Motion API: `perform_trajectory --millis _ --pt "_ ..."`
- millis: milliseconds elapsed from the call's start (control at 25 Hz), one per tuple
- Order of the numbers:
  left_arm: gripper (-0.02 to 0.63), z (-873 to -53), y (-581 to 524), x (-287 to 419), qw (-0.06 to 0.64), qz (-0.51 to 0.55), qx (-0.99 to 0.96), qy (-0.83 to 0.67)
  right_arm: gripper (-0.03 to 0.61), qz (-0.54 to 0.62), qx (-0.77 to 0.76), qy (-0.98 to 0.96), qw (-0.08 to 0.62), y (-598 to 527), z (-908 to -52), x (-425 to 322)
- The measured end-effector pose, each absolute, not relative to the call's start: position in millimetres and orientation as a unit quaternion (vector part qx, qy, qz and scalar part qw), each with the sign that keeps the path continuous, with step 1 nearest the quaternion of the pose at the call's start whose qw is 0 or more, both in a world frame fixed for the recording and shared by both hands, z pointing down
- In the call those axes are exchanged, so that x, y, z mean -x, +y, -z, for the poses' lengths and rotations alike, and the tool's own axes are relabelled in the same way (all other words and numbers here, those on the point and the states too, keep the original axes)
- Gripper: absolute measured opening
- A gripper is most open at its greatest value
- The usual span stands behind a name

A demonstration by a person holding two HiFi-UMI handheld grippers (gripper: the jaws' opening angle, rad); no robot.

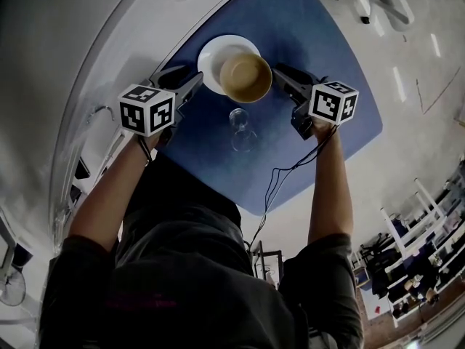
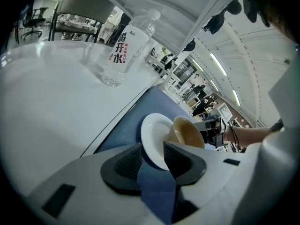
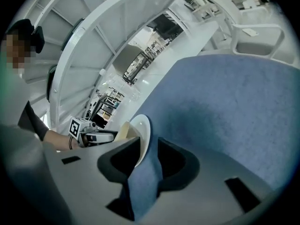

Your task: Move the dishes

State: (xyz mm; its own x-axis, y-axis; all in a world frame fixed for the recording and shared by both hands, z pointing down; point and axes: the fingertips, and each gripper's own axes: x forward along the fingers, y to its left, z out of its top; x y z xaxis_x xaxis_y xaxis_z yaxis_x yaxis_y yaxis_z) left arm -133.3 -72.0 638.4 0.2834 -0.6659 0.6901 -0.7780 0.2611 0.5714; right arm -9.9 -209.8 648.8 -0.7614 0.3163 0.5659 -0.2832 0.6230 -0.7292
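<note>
Sat between the two claws: tan bowl [image 1: 246, 78] stacked on white plate [image 1: 211, 60], upon blue mat [image 1: 312, 35]. Judged stiff, glazed, slippery, breakable; best pinched at the plate's rim, opposite sides. Flanked by left gripper [image 1: 195, 83], jaws wide, rim at their tips, and right gripper [image 1: 279, 76], jaws narrower; nothing gripped.

White plate [image 1: 212, 57], tan bowl [image 1: 245, 78], blue mat [image 1: 312, 42] — left gripper [image 1: 187, 79] and right gripper [image 1: 282, 76] carry black-and-white square markers.

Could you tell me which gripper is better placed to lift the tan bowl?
Probably right: the right gripper is beside the tan bowl; the white plate separates the left gripper from it.
</note>
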Motion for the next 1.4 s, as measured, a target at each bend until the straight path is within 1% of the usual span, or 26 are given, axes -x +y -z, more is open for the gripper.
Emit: perform_trajectory --millis 200,400,680,800,960,1280,1360,1400 --pt "0.147 -645 -73 134 0.544 -0.043 -0.594 -0.591 0.123 -0.442 0.048 -0.818 0.365 -203 -655 19" --pt "0.143 -650 -73 132 0.561 -0.032 -0.589 -0.581 0.094 -0.449 0.074 -0.807 0.375 -201 -657 27" --pt "0.134 -656 -73 129 0.578 -0.022 -0.584 -0.57 0.093 -0.463 0.105 -0.788 0.393 -193 -658 31" --pt "0.123 -659 -73 126 0.588 -0.02 -0.581 -0.563 0.089 -0.469 0.108 -0.777 0.405 -192 -661 33" --pt "0.098 -663 -74 125 0.599 -0.011 -0.573 -0.559 0.057 -0.474 0.113 -0.766 0.42 -190 -665 37" --pt "0.048 -665 -75 127 0.619 0.014 -0.551 -0.559 0.056 -0.491 0.116 -0.752 0.424 -186 -664 39" --pt "0.044 -665 -75 128 0.625 0.02 -0.544 -0.56 0.029 -0.495 0.109 -0.749 0.427 -186 -665 38" --pt "0.044 -665 -75 128 0.628 0.024 -0.539 -0.561 0.026 -0.498 0.107 -0.748 0.426 -186 -666 38"
